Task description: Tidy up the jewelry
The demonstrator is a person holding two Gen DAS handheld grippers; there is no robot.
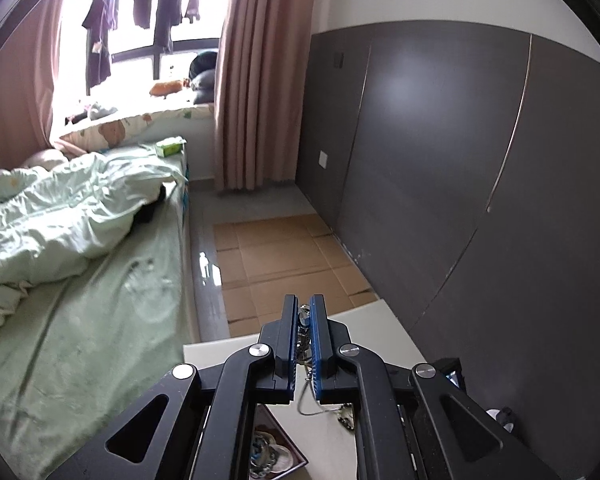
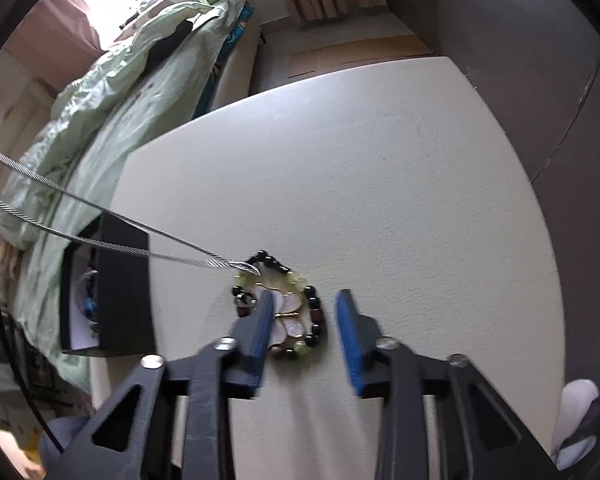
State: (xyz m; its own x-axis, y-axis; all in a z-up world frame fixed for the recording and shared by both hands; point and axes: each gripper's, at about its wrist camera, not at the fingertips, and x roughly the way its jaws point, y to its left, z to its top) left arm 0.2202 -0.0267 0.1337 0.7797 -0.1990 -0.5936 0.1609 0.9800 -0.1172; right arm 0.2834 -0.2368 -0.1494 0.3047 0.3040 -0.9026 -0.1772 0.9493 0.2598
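My left gripper [image 1: 304,308] is shut on a piece of jewelry [image 1: 303,322]; a thin silver chain [image 1: 312,404] hangs down from it. In the right wrist view that silver chain [image 2: 112,236] runs taut from the upper left down to a beaded bracelet [image 2: 314,312] with a white butterfly pendant [image 2: 290,312] on the white table [image 2: 340,168]. My right gripper [image 2: 305,300] is open, its fingers either side of the pendant and just above the table. A black jewelry box [image 2: 108,288] stands open at the table's left edge with jewelry inside.
A bed with a green sheet [image 1: 80,320] lies left of the table. Dark grey wardrobe panels [image 1: 440,160] stand to the right. Flattened cardboard [image 1: 284,256] covers the floor beyond the table. A dish with jewelry [image 1: 268,456] shows under the left gripper.
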